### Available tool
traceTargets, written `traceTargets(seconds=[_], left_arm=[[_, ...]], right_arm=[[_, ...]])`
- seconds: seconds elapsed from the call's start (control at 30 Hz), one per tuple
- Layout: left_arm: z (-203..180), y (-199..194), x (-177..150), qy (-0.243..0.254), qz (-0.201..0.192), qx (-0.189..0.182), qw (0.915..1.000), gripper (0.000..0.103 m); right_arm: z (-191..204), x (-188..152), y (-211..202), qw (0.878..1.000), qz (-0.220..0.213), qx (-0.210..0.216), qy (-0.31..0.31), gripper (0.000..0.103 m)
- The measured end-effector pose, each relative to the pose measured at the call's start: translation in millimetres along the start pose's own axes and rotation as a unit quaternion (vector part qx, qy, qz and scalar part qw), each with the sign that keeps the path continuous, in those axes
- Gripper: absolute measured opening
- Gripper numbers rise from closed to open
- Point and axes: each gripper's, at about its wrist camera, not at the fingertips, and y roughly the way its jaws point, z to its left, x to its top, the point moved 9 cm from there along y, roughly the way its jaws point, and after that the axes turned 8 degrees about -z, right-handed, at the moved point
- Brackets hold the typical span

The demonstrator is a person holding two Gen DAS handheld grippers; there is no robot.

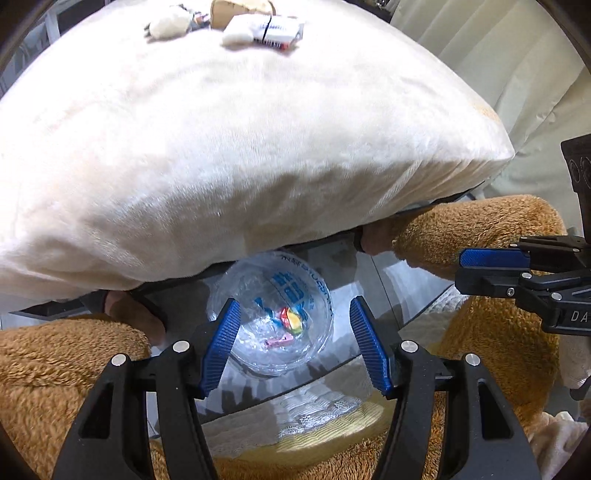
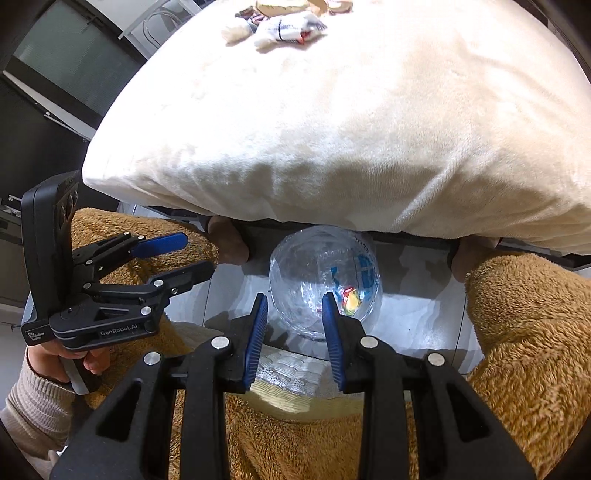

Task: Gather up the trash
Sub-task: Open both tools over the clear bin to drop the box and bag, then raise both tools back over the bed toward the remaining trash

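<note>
A cream plush-covered table [image 1: 240,147] carried crumpled white wrappers [image 1: 264,31] at its far edge. Below, a clear plastic bag [image 1: 273,314] held colourful scraps. The left tool [image 1: 295,343] stood partly open, empty; the right tool [image 2: 295,339] narrower, empty.

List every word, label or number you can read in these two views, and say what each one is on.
"GenRobot.AI": on the black body of the left tool.
"Data Generation System": small white print on that tool's lower corner, barely legible.
"DA": cut off by the frame edge, on the right tool.
Blue print on the clear plastic bag: too warped to read.
Print on the white wrappers on the cream cloth: too blurred to read.
</note>
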Motion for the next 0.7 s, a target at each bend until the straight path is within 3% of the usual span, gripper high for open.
traceTargets(seconds=[0.37,0.7], left_arm=[[-5.1,-45.5,24.1,0.018,-0.062,0.016,0.9978,0.060],[11.4,-54.3,55.3,0.018,-0.080,0.029,0.9962,0.060]], right_arm=[[16.7,11.3,-37.8,0.998,-0.050,-0.003,-0.023,0.034],[16.4,50.6,-38.8,0.997,-0.063,-0.002,-0.039,0.034]])
